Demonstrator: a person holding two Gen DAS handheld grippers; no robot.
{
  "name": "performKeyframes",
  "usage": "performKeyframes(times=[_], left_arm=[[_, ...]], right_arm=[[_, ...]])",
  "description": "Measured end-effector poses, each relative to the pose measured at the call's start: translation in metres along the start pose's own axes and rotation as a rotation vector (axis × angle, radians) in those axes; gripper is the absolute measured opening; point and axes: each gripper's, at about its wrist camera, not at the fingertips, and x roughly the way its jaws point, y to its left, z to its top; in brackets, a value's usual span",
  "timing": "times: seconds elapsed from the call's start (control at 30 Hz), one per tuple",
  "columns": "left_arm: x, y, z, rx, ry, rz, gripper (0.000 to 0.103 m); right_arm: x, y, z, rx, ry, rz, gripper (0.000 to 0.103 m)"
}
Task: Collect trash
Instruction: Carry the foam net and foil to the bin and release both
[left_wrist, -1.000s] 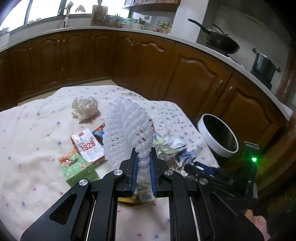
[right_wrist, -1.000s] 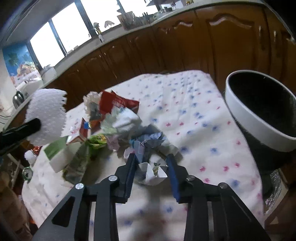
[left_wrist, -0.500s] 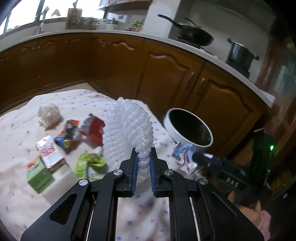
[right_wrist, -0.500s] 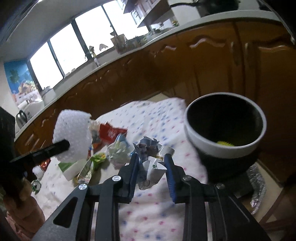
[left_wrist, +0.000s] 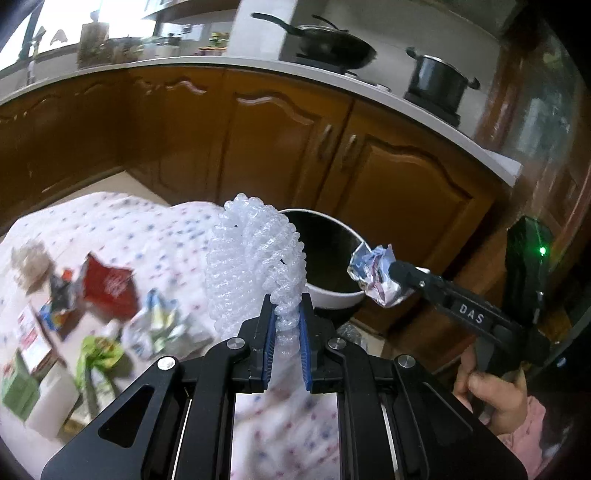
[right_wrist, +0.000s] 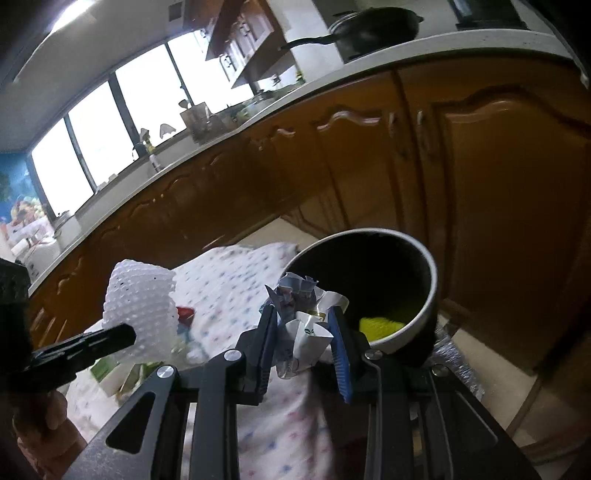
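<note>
My left gripper (left_wrist: 286, 321) is shut on a white foam fruit net (left_wrist: 255, 266), which stands up in front of the bin. The net (right_wrist: 142, 314) also shows at the left of the right wrist view. My right gripper (right_wrist: 303, 332) is shut on a crumpled paper wrapper (right_wrist: 301, 317), held at the near rim of the white bin (right_wrist: 430, 291) with a dark inside. Something yellow-green (right_wrist: 380, 325) lies in the bin. In the left wrist view the wrapper (left_wrist: 376, 275) hangs over the bin (left_wrist: 332, 295) rim.
More trash lies on the dotted tablecloth (left_wrist: 122, 229): a red packet (left_wrist: 107, 288), a green wrapper (left_wrist: 98, 354), small cartons (left_wrist: 29, 347). Brown kitchen cabinets (left_wrist: 280, 140) stand behind the bin. A wok (left_wrist: 325, 46) and pot (left_wrist: 437, 79) sit on the counter.
Both grippers have lifted off the table and swung right toward the bin, each keeping its piece of trash. The bin now sits straight ahead of them.
</note>
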Motion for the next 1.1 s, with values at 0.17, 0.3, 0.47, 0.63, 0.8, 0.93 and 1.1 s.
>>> performKeyframes(times=[0.17, 0.3, 0.47, 0.63, 0.8, 0.93, 1.1], left_arm=[[0.029, -0.018, 0.020, 0.038, 0.022, -0.034, 0.010], [0.060, -0.026, 0.038, 0.052, 0.062, -0.053, 0.010], [0.092, -0.030, 0.049, 0.055, 0.104, -0.057, 0.010], [0.117, -0.032, 0.054, 0.056, 0.146, -0.071, 0.010], [0.139, -0.037, 0.058, 0.060, 0.178, -0.061, 0.011], [0.158, -0.040, 0.057, 0.071, 0.217, -0.064, 0.013], [0.167, -0.037, 0.054, 0.059, 0.233, -0.053, 0.043]], right_arm=[[0.012, -0.014, 0.014, 0.012, -0.001, -0.022, 0.029], [0.024, -0.026, 0.023, 0.021, 0.010, -0.040, 0.029], [0.033, -0.043, 0.032, 0.029, 0.026, -0.050, 0.029], [0.044, -0.051, 0.036, 0.038, 0.045, -0.053, 0.029], [0.059, -0.060, 0.039, 0.046, 0.069, -0.056, 0.030], [0.069, -0.067, 0.041, 0.059, 0.089, -0.054, 0.036], [0.077, -0.078, 0.042, 0.094, 0.107, -0.046, 0.051]])
